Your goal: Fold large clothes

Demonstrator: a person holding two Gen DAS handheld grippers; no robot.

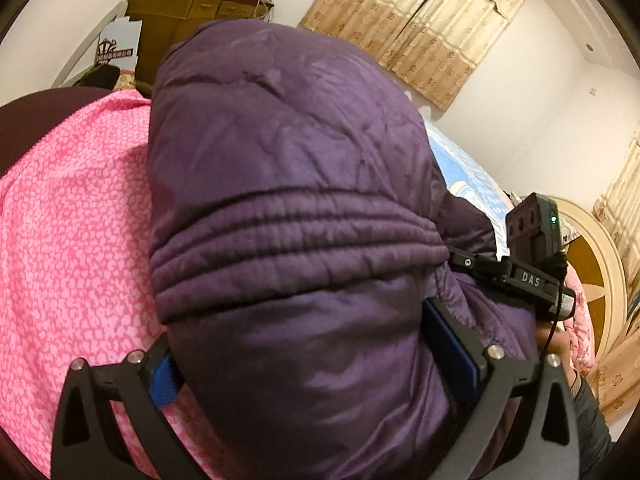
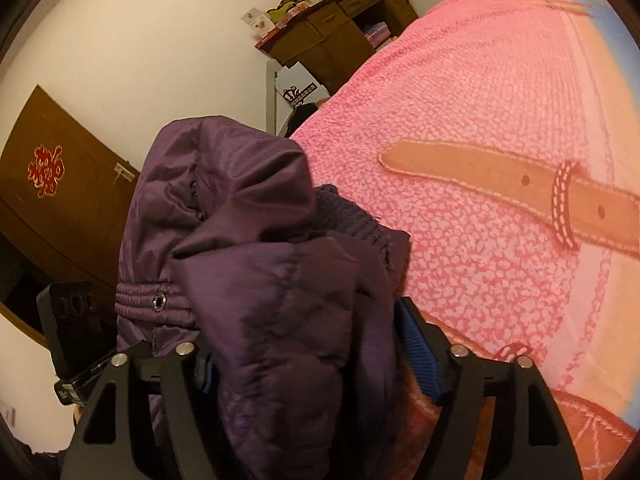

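Pink patterned bedspread (image 1: 68, 216) covers the bed, and everything sits relative to it. Left of it in the right wrist view, a brown door (image 2: 60, 200) stands in the white wall; beyond its far edge, a cluttered wooden cabinet (image 1: 188, 12). Above it, the purple padded jacket (image 1: 288, 184) is bunched, the left gripper (image 1: 320, 344) and right gripper (image 2: 308, 360) each clamped on a fold, probably lifted clear. Rightward hang beige curtains (image 1: 420, 20).
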